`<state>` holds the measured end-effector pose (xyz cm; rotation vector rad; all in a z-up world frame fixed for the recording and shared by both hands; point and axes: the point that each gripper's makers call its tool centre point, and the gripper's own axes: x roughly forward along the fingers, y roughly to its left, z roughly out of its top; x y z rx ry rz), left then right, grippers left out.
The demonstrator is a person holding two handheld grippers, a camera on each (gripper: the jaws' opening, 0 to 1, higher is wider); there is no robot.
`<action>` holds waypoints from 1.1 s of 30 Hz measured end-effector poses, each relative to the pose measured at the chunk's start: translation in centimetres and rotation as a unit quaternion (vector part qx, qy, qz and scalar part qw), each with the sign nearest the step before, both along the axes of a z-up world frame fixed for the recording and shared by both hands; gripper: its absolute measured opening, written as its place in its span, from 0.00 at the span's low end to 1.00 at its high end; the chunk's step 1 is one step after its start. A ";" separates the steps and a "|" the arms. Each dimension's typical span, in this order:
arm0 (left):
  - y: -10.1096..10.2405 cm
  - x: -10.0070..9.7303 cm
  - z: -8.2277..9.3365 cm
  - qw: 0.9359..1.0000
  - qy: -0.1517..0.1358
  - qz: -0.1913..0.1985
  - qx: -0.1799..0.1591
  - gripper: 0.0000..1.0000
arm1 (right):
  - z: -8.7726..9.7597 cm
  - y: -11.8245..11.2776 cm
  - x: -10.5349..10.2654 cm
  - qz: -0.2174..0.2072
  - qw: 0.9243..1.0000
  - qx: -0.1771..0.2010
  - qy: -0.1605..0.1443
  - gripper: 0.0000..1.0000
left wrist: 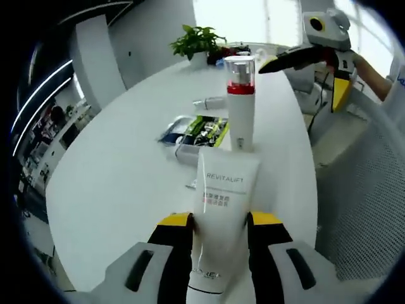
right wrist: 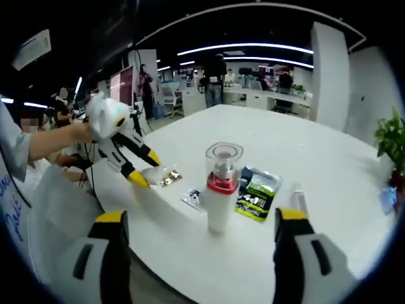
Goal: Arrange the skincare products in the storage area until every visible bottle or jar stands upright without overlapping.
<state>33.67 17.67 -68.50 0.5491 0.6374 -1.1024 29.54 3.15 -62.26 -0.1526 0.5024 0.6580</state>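
A wide white bench (left wrist: 114, 183) lay mostly bare, curving away to a rounded far edge where a potted plant (left wrist: 197, 42) stood. Near the middle, a white pump bottle (left wrist: 240, 104) with a red collar stood upright beside flat sachets (left wrist: 205, 130). The left tongs (left wrist: 219, 223) clenched a white Revitalift tube (left wrist: 221, 202) just before the bottle. The right tongs (right wrist: 201, 223) hung released, jaws wide apart, above the near edge.

On the table (left wrist: 114, 183), sachets (left wrist: 205, 130) lie beside the pump bottle (left wrist: 240, 104).
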 end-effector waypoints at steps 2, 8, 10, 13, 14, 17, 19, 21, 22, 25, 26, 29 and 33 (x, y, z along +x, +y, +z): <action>-0.3 -0.1 0.4 1.000 -0.002 0.003 -0.011 0.30 | 0.0 0.1 -0.1 0.002 1.000 0.002 0.002 0.93; -1.2 -0.2 1.3 0.999 -0.002 0.016 -0.046 0.30 | 0.0 0.5 -0.2 0.001 1.000 0.017 0.012 0.86; -1.4 -0.4 1.4 0.999 -0.004 0.017 -0.051 0.30 | 0.0 0.5 -0.3 0.001 1.000 0.020 0.014 0.82; -1.6 -0.5 1.7 0.998 -0.005 0.021 -0.065 0.30 | 0.1 0.6 -0.2 0.001 0.999 0.030 0.015 0.75; -1.7 -0.5 1.8 0.997 -0.005 0.023 -0.068 0.30 | 0.2 0.7 -0.3 0.001 0.999 0.034 0.015 0.73; -1.7 -0.5 1.9 0.997 -0.008 0.025 -0.071 0.30 | 0.2 1.1 -0.3 0.008 0.999 0.041 0.015 0.65; -1.9 -0.6 2.1 0.997 -0.005 0.026 -0.079 0.30 | 0.3 1.5 -0.4 0.014 0.999 0.044 0.015 0.62; -2.1 -0.7 2.6 0.995 -0.004 0.029 -0.093 0.30 | 0.2 2.1 -0.7 0.026 0.998 0.049 0.023 0.56; -2.2 -0.7 2.6 0.995 -0.005 0.030 -0.095 0.30 | 0.2 2.3 -0.8 0.028 0.998 0.052 0.025 0.54; -2.5 -0.9 3.0 0.995 -0.012 0.030 -0.097 0.30 | 0.0 3.1 -0.9 0.039 0.997 0.053 0.027 0.47; -2.6 -0.9 3.1 0.995 -0.013 0.030 -0.099 0.30 | 0.0 3.3 -0.8 0.041 0.997 0.053 0.026 0.43; -3.1 -1.1 3.7 0.993 -0.014 0.031 -0.112 0.30 | 0.3 4.2 -1.0 0.053 0.996 0.066 0.028 0.33; -3.5 -1.3 4.0 0.992 -0.017 0.031 -0.118 0.30 | 0.7 5.2 -0.9 0.061 0.995 0.073 0.031 0.30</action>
